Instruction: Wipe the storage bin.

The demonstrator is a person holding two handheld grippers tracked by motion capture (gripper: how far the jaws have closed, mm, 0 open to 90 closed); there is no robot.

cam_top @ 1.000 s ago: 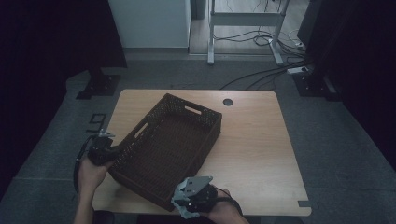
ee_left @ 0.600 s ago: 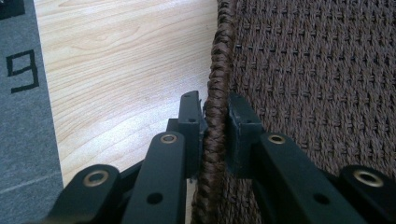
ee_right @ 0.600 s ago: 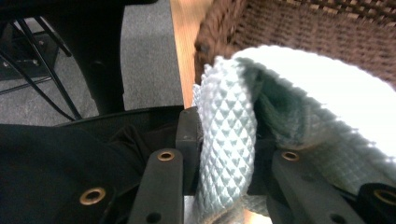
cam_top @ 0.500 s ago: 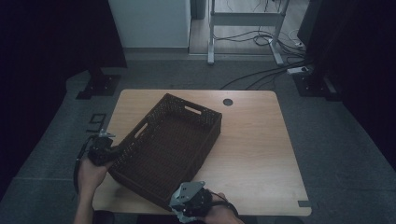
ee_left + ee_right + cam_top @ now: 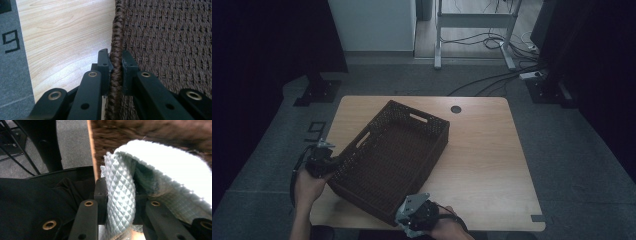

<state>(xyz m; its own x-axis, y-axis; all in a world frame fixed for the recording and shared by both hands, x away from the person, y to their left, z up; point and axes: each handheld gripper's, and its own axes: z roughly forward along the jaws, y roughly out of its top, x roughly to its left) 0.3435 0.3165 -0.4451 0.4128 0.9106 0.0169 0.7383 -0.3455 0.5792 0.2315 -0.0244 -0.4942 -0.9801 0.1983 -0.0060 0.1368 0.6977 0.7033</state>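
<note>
A brown woven basket (image 5: 392, 160) is sitting askew on the table (image 5: 482, 150), its long axis running from 7 to 1 o'clock. The left gripper (image 5: 319, 159) is clamping the basket's braided rim (image 5: 116, 62) at 9 o'clock. The right gripper (image 5: 417, 216), at 6 o'clock by the near corner, is pinching a pale quilted cloth (image 5: 121, 202). A round hole (image 5: 455, 109) is showing at 1 o'clock. Cables (image 5: 492, 45) are trailing on the floor beyond.

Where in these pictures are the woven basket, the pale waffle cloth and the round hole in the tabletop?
woven basket (image 5: 387, 160): high view, on its inner floor.
pale waffle cloth (image 5: 120, 195): right gripper view, on the fold pinched between the fingers.
round hole (image 5: 455, 109): high view, at the table's far edge.
</note>
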